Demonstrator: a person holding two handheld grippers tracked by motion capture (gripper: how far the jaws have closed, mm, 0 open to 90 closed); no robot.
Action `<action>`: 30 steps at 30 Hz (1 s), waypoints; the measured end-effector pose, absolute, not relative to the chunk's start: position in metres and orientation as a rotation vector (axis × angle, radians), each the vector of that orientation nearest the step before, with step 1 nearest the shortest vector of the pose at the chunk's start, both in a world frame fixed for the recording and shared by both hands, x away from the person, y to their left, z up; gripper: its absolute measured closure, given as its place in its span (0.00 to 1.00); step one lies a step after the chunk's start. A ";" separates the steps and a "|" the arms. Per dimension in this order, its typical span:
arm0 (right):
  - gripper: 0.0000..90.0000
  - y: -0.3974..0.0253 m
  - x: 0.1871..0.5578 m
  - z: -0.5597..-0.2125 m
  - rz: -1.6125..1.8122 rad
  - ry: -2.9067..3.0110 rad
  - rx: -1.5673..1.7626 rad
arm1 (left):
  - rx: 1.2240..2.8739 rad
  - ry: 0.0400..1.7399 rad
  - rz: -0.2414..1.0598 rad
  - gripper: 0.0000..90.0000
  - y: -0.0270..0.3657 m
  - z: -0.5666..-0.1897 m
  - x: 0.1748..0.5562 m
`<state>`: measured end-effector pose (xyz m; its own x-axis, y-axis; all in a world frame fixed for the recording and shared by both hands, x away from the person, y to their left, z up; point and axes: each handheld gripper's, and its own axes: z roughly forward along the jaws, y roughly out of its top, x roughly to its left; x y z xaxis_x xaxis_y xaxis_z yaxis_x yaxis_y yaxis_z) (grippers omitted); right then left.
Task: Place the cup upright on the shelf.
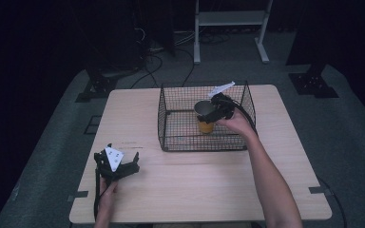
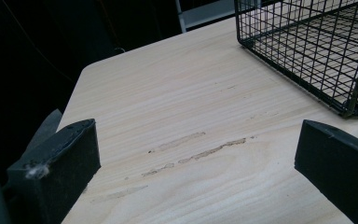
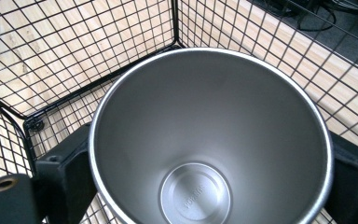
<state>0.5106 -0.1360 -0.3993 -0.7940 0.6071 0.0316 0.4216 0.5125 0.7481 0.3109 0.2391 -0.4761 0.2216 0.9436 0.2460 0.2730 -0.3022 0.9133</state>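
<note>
Right gripper (image 1: 217, 110) clamped on one cup (image 1: 205, 117), one wire basket (image 1: 171, 128), left gripper (image 1: 123, 164) apart.

Overhead view; basket (image 1: 204, 118) shared throughout

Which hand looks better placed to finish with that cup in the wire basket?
Right. The right gripper is shut on the cup inside the basket; the left gripper rests open, far off.

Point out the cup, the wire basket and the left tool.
cup (image 3: 205, 126), right gripper view, inner steel wall.
wire basket (image 1: 171, 118), high view, left mesh wall.
left tool (image 1: 126, 164), high view, midway between its open jaws.
</note>
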 end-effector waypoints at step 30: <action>0.02 -0.153 0.498 -0.366 1.429 2.376 0.897 | 1.737 1.142 1.115 0.00 0.239 -0.476 0.311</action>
